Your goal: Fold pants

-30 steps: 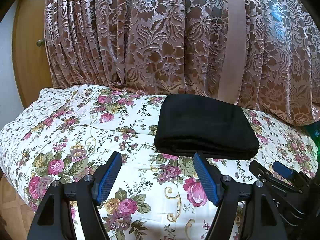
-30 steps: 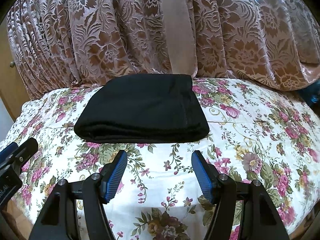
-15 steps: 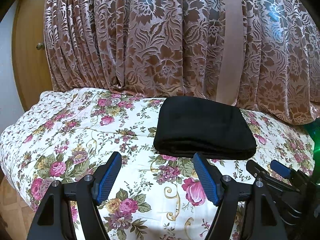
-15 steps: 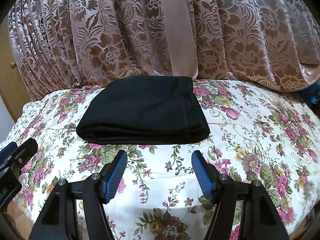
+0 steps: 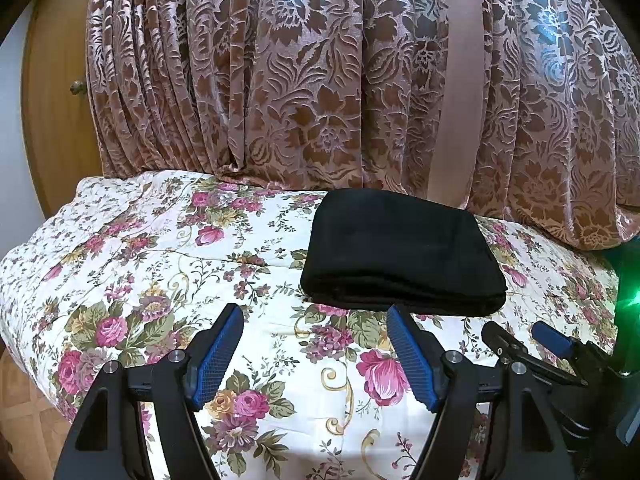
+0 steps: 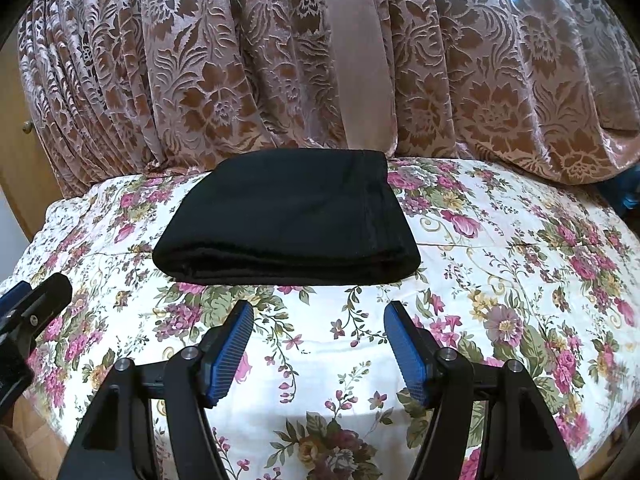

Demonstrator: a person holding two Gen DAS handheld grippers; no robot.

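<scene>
Black pants (image 5: pixel 400 256) folded, lying far on bed (image 5: pixel 160 264). Left gripper (image 5: pixel 316 320) and right gripper (image 6: pixel 318 316) fingers apart, empty, near. Risk: stray nudge unsettling stacked layers.

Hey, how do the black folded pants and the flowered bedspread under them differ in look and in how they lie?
The pants are plain black; the bedspread is white with pink roses and green leaves. The pants are folded into a compact layered rectangle; the bedspread lies spread in one layer and drops over the near edge. The pants take up a small patch near the curtain; the bedspread covers the whole surface. Both are soft cloth, and neither is held by a tool.
</scene>
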